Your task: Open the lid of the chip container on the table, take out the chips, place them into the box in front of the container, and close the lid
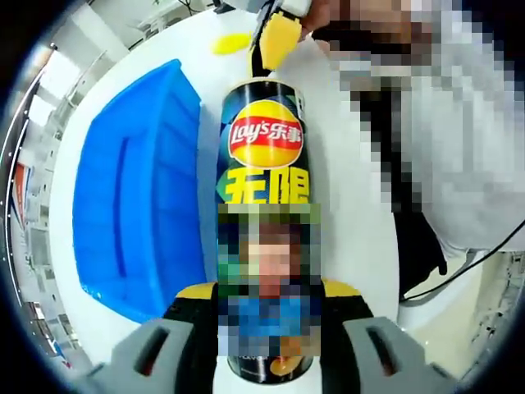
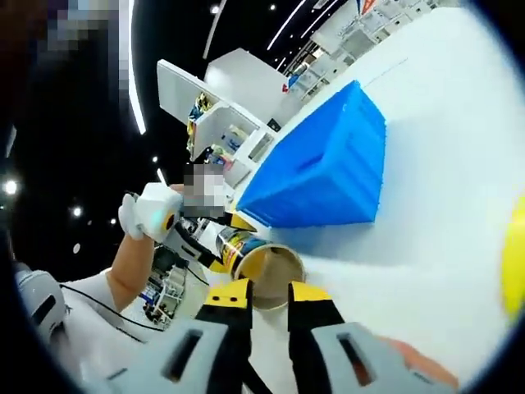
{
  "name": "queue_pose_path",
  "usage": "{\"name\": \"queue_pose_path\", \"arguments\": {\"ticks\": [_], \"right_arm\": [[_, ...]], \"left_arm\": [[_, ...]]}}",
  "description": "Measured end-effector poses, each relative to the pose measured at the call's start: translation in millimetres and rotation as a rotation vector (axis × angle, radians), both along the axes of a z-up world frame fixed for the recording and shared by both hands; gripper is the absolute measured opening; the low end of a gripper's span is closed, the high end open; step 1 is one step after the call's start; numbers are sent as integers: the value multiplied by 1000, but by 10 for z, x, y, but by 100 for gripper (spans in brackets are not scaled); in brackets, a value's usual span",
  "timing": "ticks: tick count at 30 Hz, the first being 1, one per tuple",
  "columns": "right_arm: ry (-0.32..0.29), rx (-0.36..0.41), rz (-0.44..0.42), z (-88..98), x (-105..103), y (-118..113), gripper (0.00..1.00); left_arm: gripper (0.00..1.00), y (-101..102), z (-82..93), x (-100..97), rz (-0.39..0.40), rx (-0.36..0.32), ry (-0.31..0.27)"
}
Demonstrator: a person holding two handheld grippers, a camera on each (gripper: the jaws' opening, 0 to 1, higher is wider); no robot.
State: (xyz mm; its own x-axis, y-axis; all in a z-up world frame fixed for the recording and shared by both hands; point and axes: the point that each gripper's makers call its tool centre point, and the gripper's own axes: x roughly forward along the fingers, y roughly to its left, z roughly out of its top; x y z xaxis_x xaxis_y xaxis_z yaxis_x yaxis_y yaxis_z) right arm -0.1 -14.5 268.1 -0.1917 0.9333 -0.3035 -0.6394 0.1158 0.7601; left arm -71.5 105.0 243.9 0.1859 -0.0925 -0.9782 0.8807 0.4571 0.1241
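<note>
The Lay's chip can (image 1: 264,164) lies on its side between my left gripper's (image 1: 271,300) jaws, which are shut on its lower half. Its mouth points away from that camera. In the right gripper view the can (image 2: 238,245) has no lid, and its open mouth (image 2: 268,269) shows a tan inside. My right gripper (image 2: 269,297) is just in front of the mouth, jaws a narrow gap apart with nothing seen between them. Its yellow fingertips (image 1: 279,37) show at the can's far end. The blue box (image 1: 139,222) (image 2: 320,172) sits beside the can.
A yellow disc (image 1: 232,43) (image 2: 517,254), probably the lid, lies on the white table (image 2: 443,205) past the can. A person's arm and dark cables (image 1: 443,271) are on the right of the left gripper view. Shelves stand beyond the table.
</note>
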Motion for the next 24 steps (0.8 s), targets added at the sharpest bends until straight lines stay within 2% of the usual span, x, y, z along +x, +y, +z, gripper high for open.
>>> {"name": "queue_pose_path", "arguments": {"ticks": [5, 10, 12, 16, 21, 24], "right_arm": [[24, -35, 28, -93, -10, 92, 16], [50, -25, 48, -81, -22, 111, 16], [85, -11, 74, -45, -68, 118, 16], [59, -25, 89, -86, -66, 154, 17], [66, -45, 116, -79, -107, 181, 15], [93, -38, 140, -48, -144, 189, 10]], "left_arm": [[47, 1, 1, -4, 1, 2, -2], [47, -2, 2, -4, 1, -5, -6], [47, -4, 2, -3, 3, -10, -7], [47, -16, 3, -5, -7, -6, -17], [47, -8, 4, -7, -14, 9, -18], [47, -9, 8, -5, -4, 3, -18]]}}
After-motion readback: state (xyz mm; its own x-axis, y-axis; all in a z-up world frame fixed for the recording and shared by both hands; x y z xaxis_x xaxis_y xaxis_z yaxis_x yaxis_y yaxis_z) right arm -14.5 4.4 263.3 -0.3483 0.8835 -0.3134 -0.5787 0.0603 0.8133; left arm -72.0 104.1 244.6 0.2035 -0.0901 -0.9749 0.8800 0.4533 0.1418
